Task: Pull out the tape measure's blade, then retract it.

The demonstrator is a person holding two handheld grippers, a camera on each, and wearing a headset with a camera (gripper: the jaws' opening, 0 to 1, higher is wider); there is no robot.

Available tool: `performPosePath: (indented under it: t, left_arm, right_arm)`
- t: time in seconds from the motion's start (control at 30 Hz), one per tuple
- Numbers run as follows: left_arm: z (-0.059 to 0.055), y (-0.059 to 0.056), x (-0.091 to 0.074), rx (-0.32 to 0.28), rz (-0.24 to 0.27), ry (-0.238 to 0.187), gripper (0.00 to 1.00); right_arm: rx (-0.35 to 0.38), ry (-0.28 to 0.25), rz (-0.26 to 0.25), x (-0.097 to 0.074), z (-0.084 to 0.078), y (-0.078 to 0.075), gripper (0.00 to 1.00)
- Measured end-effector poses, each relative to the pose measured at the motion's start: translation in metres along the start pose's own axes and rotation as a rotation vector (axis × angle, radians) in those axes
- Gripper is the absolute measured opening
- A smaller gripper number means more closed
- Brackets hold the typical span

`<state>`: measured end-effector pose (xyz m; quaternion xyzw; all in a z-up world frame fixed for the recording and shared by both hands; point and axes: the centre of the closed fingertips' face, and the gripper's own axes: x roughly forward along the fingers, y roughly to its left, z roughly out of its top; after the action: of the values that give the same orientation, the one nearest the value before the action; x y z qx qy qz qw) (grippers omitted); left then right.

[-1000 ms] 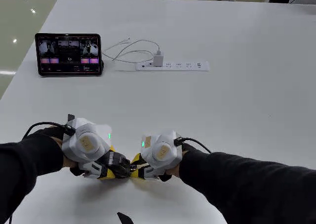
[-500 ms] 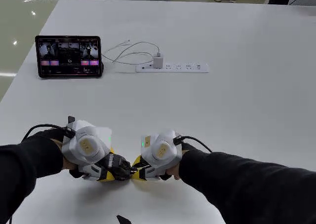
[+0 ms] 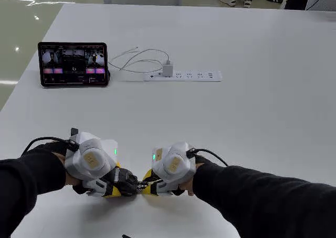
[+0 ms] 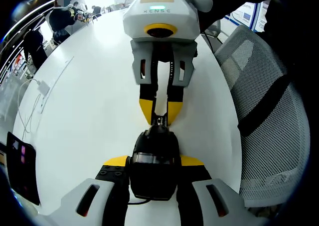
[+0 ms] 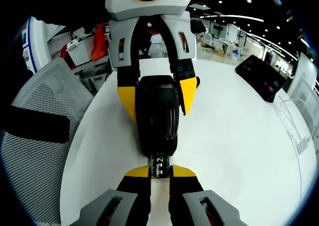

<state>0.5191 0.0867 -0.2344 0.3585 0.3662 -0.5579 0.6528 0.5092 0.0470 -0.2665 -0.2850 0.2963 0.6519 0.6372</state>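
Observation:
A black tape measure [image 3: 124,181] sits low over the white table [image 3: 236,117], between my two grippers. My left gripper [image 3: 107,184] is shut on its body; in the left gripper view the case [image 4: 154,166] fills the space between my yellow-tipped fingers [image 4: 115,161]. My right gripper [image 3: 149,184] faces it from the right and is shut on the blade's end. In the right gripper view a short length of numbered blade [image 5: 159,162] runs from the case [image 5: 157,114] into my right gripper [image 5: 159,172]. Only a little blade is out.
A tablet [image 3: 73,64] stands at the far left of the table. A white power strip [image 3: 182,76] with a plugged charger and a loose cable lies behind the middle. A grey mesh chair [image 4: 264,101] is beside the table's near edge.
The left gripper with the tape measure has edged slightly towards the right gripper. Both grips are unchanged. The head camera has tilted a little.

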Motion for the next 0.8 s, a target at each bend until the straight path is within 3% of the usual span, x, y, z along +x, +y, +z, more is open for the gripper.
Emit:
performPosePath:
  t: [0.8]
  left_arm:
    - [-0.001, 0.001, 0.000, -0.005, -0.001, 0.000, 0.31]
  right_arm:
    - [0.020, 0.015, -0.002, -0.009, -0.011, -0.001, 0.09]
